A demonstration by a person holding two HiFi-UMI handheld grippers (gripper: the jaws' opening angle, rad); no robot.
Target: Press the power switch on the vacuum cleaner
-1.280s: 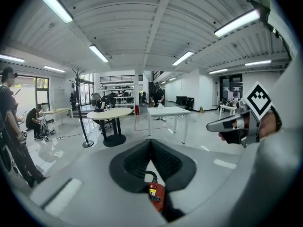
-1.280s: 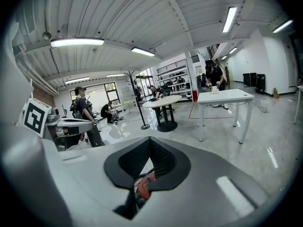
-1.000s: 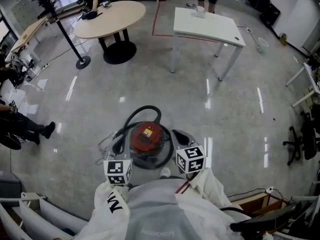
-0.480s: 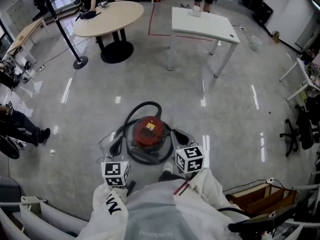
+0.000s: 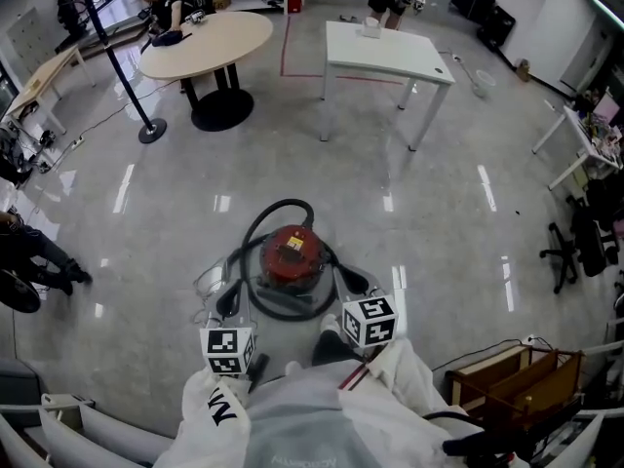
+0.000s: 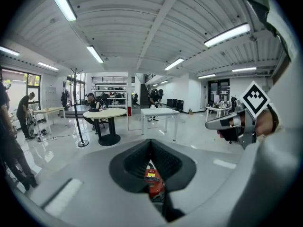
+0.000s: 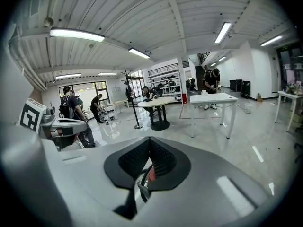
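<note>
1. The left gripper [image 6: 151,143] is closed. Its black pads meet at the tips with nothing between them.
2. The right gripper [image 7: 149,140] is closed too, and it is also empty.
3. Both grippers are held level and side by side, close to the person's body. The arms are in white sleeves [image 5: 400,378]. The grippers are apart from each other, and each shows at the edge of the other's view.
4. The vacuum [image 5: 291,254] stands on the floor [image 5: 439,213], just ahead of the grippers and between them. Neither gripper touches it.
5. Its body is red and round, with a yellow patch on top. The power switch cannot be made out.
6. In the left gripper view, part of the red body shows low down, through the slit under the pads.
7. A black hose [image 5: 281,207] arcs over the far side of the vacuum and curls around it.
8. Well beyond it stand a white table [image 5: 385,52] and a round table [image 5: 205,39]. A coat stand [image 5: 117,66] is left of the round table.
9. People stand or sit at the far edges of the room.
</note>
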